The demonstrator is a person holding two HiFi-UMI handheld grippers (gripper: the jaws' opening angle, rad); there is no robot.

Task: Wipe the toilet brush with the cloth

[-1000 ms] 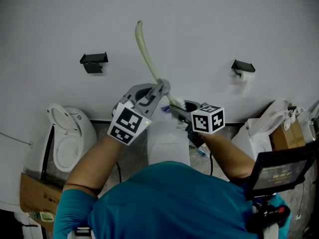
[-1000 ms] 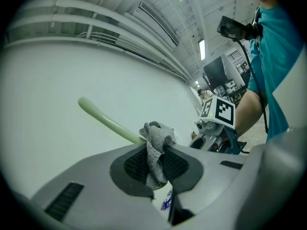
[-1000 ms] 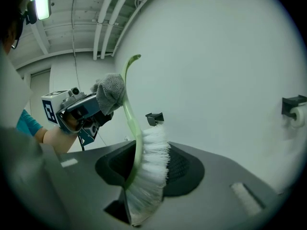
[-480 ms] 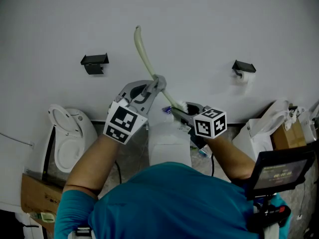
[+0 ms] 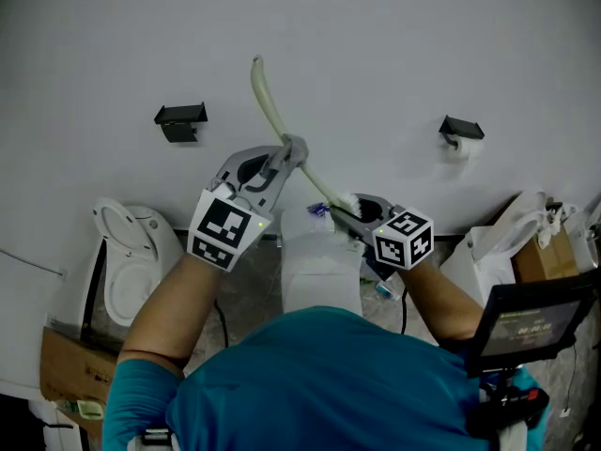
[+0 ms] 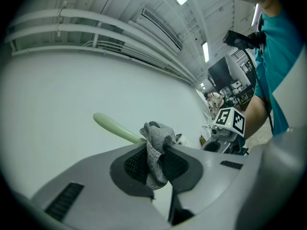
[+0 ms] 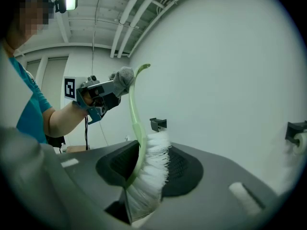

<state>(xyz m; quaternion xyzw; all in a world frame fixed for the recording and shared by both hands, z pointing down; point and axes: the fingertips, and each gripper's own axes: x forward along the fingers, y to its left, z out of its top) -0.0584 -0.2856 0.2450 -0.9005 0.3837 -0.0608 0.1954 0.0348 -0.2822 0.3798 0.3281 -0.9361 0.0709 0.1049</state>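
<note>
The toilet brush has a pale green curved handle [image 5: 268, 101] and white bristles [image 5: 342, 200]. My right gripper [image 5: 346, 216] holds it by the bristle head [image 7: 148, 171], with its jaws closing a little tighter; the handle [image 7: 134, 109] rises away from them. A grey cloth [image 6: 156, 147] is bunched between the pads of my left gripper [image 6: 156, 164], which is shut on it. In the head view the left gripper [image 5: 293, 148] presses the cloth against the middle of the handle. The right gripper view shows the cloth [image 7: 123, 75] touching the handle near its top.
A white toilet [image 5: 127, 271] stands at the lower left, and a white cistern lid [image 5: 319, 271] lies below the grippers. Two dark brackets [image 5: 178, 116] and a paper holder [image 5: 460, 130] hang on the white wall. Bags and a box [image 5: 526, 242] stand at the right.
The left gripper with the cloth has slid up and a little left along the handle. The right gripper has rolled slightly and shifted right, still holding the brush head.
</note>
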